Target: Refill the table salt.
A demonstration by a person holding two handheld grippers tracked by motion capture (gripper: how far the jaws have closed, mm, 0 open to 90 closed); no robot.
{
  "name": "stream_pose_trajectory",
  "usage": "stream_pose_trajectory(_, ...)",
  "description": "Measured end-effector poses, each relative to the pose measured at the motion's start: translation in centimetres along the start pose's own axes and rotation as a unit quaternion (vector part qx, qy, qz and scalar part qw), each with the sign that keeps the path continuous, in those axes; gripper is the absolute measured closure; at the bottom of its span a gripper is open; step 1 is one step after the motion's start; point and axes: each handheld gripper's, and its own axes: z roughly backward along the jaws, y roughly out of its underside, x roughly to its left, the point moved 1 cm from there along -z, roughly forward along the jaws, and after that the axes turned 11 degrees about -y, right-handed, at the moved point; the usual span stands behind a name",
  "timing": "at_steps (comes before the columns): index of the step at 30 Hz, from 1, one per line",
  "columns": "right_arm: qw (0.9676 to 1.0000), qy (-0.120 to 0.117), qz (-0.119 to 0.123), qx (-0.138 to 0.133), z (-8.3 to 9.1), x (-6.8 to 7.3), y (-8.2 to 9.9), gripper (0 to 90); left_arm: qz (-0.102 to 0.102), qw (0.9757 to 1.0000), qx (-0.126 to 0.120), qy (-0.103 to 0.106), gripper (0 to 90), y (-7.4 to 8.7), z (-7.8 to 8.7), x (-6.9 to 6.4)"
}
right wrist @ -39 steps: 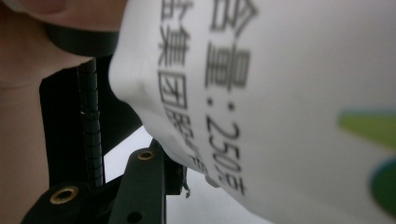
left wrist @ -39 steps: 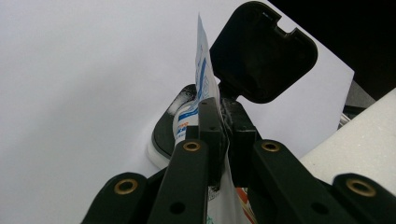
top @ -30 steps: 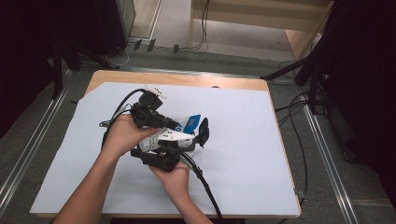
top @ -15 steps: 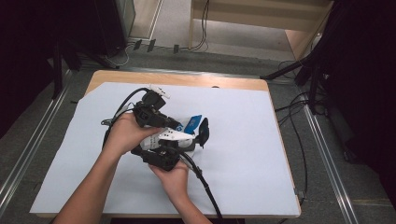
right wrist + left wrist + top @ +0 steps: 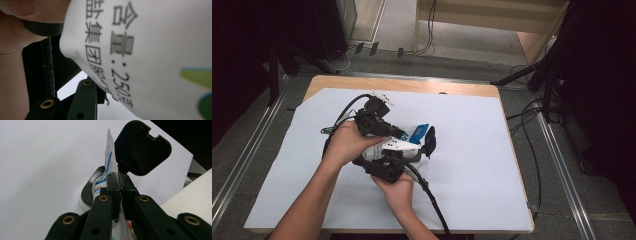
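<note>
The white-and-blue packet (image 5: 109, 167) sits above the middle of the white sheet (image 5: 472, 165), pinched on its thin edge by your left gripper (image 5: 117, 187), jaws clamped tight. Your right gripper (image 5: 424, 150), its jaws just closing, seems to press the packet's printed side, though that close view is too crowded to be sure.

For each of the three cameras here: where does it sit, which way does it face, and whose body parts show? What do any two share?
High view: above the table, facing forward and down; both forearms, left tongs, right tongs.
Left gripper view: on the left tongs, looking along jaws shut on the white packet.
Right gripper view: on the right tongs, close against the packet; a hand.
Shared: the packet.
</note>
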Motion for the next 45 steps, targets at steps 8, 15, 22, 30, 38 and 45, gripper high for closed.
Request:
stream_pose_trajectory(8, 1.0, -0.002, 0.005, 0.004, -0.08, 0.13, -0.03, 71.6, 0.005, 1.0, -0.006, 0.0, 89.5, 0.09, 0.39, 0.35)
stream_pose_trajectory(15, 1.0, -0.003, -0.001, 0.006, -0.05, 0.12, -0.14, 75.0, -0.003, 1.0, -0.004, -0.009, 89.4, -0.04, 0.23, -0.06)
stream_pose_trajectory(22, 1.0, -0.008, -0.006, -0.003, -0.15, 0.18, -0.01, 75.5, -0.004, 1.0, 0.001, -0.007, 89.6, -0.01, 0.18, -0.13)
stream_pose_trajectory(30, 0.9999, -0.01, -0.007, -0.008, 0.02, 0.14, 0.39, 76.1, -0.005, 0.9999, 0.005, -0.007, 89.5, 0.03, -0.01, -0.11)
stream_pose_trajectory(38, 0.9999, -0.011, -0.009, -0.009, -0.13, 0.01, 0.36, 76.6, -0.006, 0.9999, 0.007, -0.008, 89.5, 0.03, -0.04, -0.14)
stream_pose_trajectory(45, 0.9998, -0.01, -0.011, -0.01, -0.21, -0.02, 0.44, 76.5, -0.01, 0.9999, 0.007, -0.008, 89.2, 0.08, -0.1, -0.31)
